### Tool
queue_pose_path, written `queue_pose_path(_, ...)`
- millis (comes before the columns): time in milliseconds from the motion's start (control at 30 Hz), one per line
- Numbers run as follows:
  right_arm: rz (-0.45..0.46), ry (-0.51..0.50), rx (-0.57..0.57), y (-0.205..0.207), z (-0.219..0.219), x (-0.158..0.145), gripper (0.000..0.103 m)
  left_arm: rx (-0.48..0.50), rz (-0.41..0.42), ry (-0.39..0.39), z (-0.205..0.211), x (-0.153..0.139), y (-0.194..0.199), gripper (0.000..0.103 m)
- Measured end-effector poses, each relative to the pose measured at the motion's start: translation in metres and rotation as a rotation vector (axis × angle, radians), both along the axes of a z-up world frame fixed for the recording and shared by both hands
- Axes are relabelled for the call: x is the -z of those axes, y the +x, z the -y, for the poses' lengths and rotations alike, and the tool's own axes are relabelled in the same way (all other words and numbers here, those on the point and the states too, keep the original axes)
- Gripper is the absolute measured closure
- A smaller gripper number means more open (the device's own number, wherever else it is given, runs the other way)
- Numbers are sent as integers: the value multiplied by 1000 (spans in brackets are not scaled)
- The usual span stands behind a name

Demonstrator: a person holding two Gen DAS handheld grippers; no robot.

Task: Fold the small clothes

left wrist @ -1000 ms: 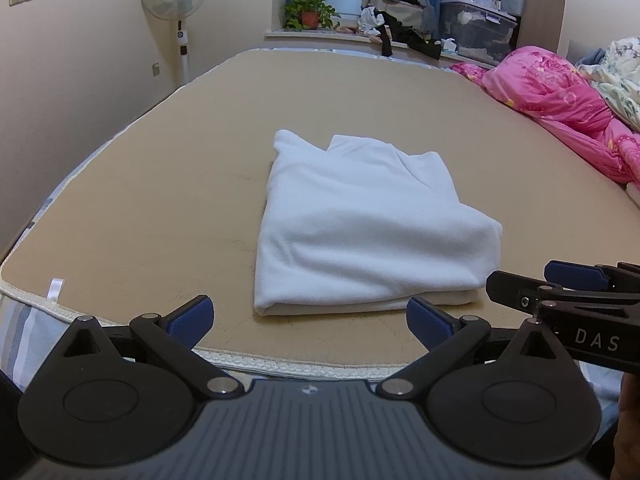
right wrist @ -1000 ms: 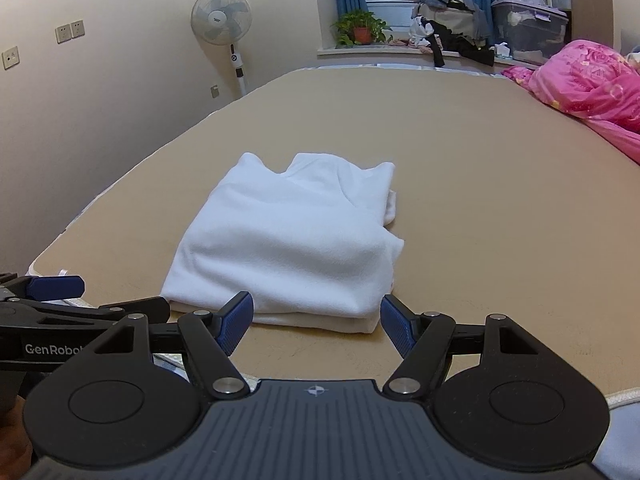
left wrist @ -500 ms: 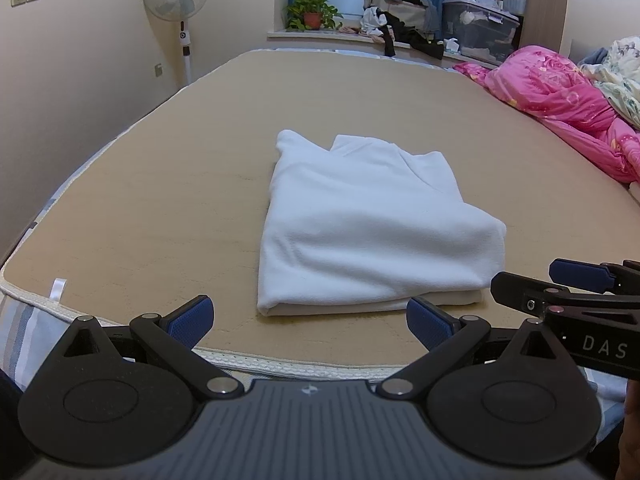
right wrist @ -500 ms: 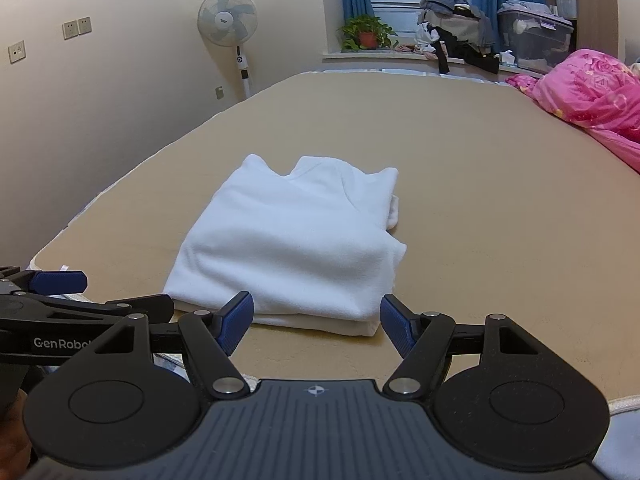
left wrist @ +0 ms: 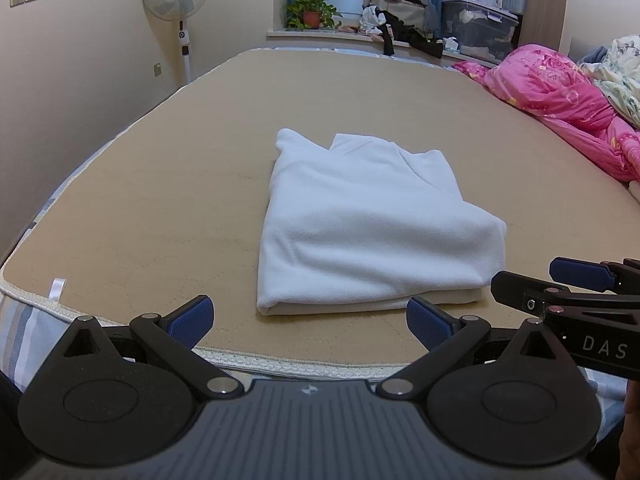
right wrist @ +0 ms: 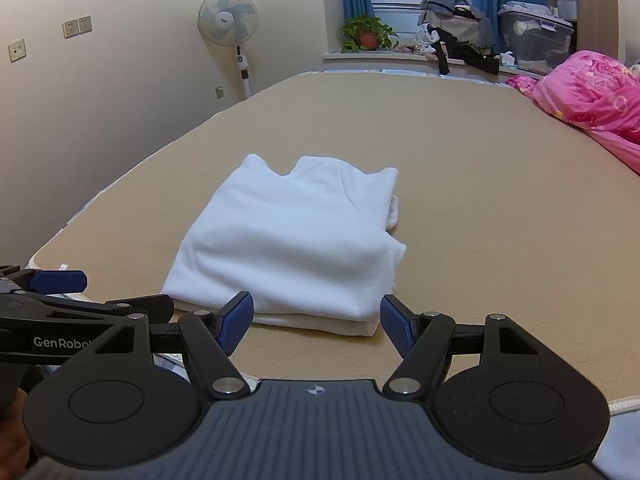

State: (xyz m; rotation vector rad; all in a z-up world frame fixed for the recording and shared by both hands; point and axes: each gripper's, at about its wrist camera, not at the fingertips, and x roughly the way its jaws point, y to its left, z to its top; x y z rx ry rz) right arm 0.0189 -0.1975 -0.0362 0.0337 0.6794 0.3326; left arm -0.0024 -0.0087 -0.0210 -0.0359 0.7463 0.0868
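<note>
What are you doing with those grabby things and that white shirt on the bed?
A person is folding small clothes with a hand-held gripper in each hand. The white garment lies folded into a neat stack on the tan mattress. The left hand-held gripper and the right hand-held gripper both hover open just in front of it, near the bed's edge, touching nothing. The folding looks done.
</note>
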Motion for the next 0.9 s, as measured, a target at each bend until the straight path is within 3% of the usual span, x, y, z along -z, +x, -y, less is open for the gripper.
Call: queue_pose_path(900, 15, -39, 17, 1, 1, 1, 33, 37, 7, -7, 4, 3, 0, 0)
